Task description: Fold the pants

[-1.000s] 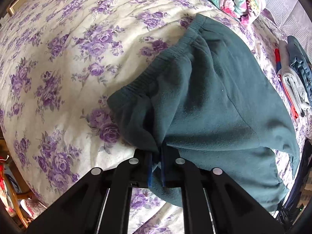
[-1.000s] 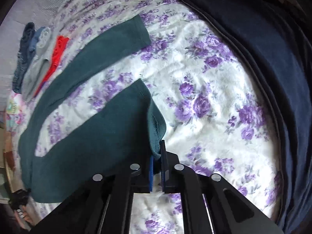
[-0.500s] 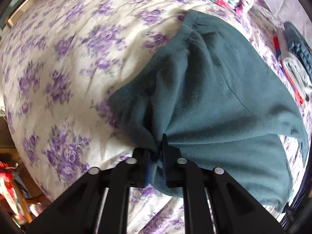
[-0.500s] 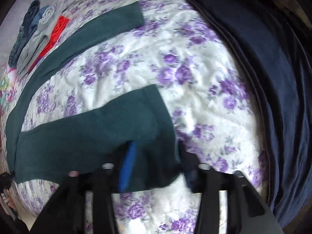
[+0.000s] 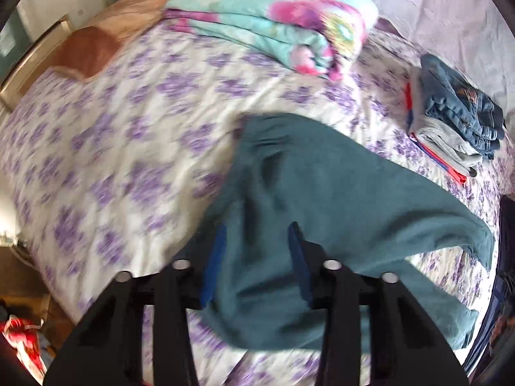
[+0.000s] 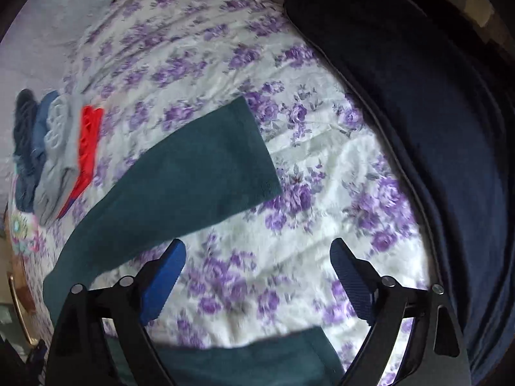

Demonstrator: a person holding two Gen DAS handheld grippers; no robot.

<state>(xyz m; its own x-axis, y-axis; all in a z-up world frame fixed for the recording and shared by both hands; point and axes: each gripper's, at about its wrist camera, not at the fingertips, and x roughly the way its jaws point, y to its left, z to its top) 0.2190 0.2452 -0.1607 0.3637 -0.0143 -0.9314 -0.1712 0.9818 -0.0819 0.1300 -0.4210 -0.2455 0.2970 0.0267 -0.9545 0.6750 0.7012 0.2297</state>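
Dark green sweatpants [image 5: 322, 199] lie on the floral bedspread [image 5: 128, 148]. In the left wrist view the waist end bunches between and under my left gripper [image 5: 256, 238], whose blue-padded jaws stand open around the cloth without pinching it. In the right wrist view one leg [image 6: 180, 177] stretches away to the left, its cuff at the centre. The other leg's cuff [image 6: 257, 357] lies at the bottom edge, below my right gripper [image 6: 257, 257], which is wide open and empty above the bedspread.
A folded teal and pink floral blanket [image 5: 276, 22] lies at the far side. A stack of folded jeans, grey and red clothes [image 5: 450, 125] sits at the right, and shows in the right wrist view [image 6: 54, 148]. A dark navy cloth [image 6: 418, 112] covers the bed's right side.
Both grippers have opened and let go of the pants, the right one first. The waist and the near leg cuff now lie on the bed. Both grippers have pulled back.
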